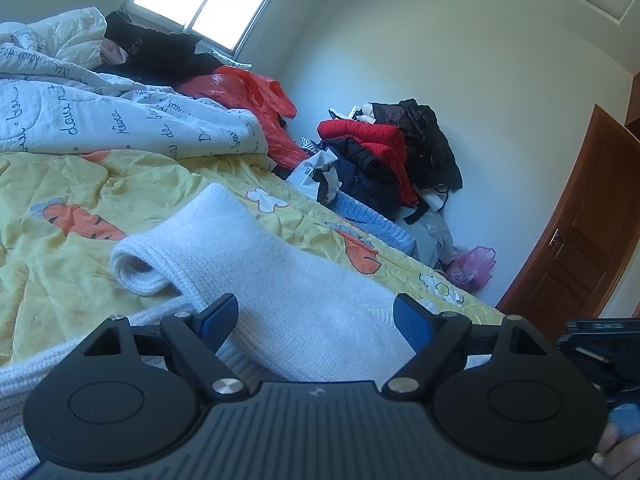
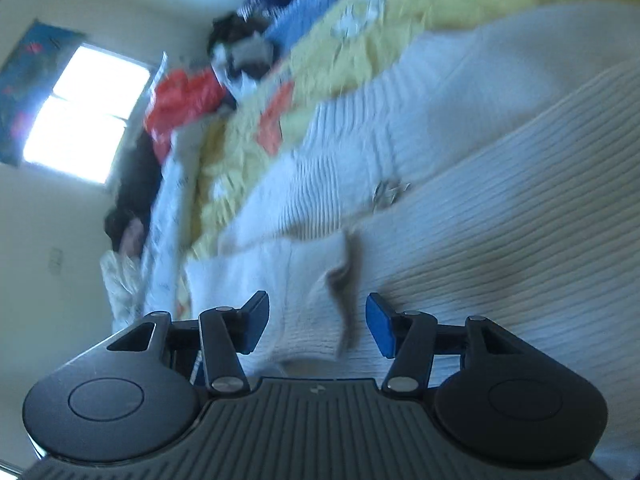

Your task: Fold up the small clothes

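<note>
A white knit sweater (image 1: 280, 264) lies on the yellow carrot-print bed sheet (image 1: 80, 184). One sleeve runs away from my left gripper (image 1: 316, 322) to a rolled cuff (image 1: 140, 272). That gripper is open, its blue pads wide apart on either side of the sleeve and not pressing it. In the blurred right wrist view the ribbed body of the sweater (image 2: 500, 220) fills the right side. My right gripper (image 2: 318, 322) stands open just above a folded sleeve end (image 2: 304, 292), which lies loose between the pads.
A white quilt with script print (image 1: 120, 120) and a red plastic bag (image 1: 256, 92) lie further up the bed. A heap of red and dark clothes (image 1: 384, 152) stands by the wall, with a pink bag (image 1: 472, 268) below it. A wooden door (image 1: 580, 232) is at the right.
</note>
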The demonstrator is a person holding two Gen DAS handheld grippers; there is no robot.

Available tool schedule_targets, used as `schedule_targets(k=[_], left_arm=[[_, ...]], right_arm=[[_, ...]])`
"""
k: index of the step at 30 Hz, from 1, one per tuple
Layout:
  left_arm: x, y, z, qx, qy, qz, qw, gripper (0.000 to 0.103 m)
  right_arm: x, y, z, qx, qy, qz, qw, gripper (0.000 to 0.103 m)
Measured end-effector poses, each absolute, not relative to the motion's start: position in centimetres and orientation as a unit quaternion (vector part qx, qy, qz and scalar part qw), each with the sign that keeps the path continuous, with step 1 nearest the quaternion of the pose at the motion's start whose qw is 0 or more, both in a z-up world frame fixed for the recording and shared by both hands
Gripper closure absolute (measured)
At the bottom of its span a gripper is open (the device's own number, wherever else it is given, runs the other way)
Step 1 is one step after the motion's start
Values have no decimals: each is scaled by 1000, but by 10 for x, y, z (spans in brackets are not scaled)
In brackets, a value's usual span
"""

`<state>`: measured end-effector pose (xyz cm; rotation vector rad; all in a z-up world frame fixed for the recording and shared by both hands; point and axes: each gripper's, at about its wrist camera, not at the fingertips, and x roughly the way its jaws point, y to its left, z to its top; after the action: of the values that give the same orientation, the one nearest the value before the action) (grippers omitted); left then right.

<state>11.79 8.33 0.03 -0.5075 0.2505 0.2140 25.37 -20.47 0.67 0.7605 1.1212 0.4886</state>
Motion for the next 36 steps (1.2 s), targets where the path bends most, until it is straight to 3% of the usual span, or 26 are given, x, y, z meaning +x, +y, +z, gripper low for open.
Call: schedule_targets(k=[5, 7, 8, 20, 29, 36], left_arm=[[119, 84, 0, -250, 126, 105, 954, 18], [119, 85, 0, -250, 126, 105, 954, 18], [119, 85, 0, -250, 126, 105, 954, 18], [118, 85, 0, -249, 124, 101, 955, 18], [119, 85, 0, -252, 129, 103, 953, 17], [119, 84, 0, -249, 130, 104, 954, 17]], right_arm=[[252, -162, 7, 309, 520, 238, 760, 50], [250, -151, 10, 276, 519, 246, 770, 82], [250, -151, 10, 266, 520, 248, 773, 86], [238, -207, 56, 234, 455, 259, 820, 87], [219, -323, 47, 292, 433, 170, 836, 87], [209, -343, 32, 295, 434, 150, 838, 87]])
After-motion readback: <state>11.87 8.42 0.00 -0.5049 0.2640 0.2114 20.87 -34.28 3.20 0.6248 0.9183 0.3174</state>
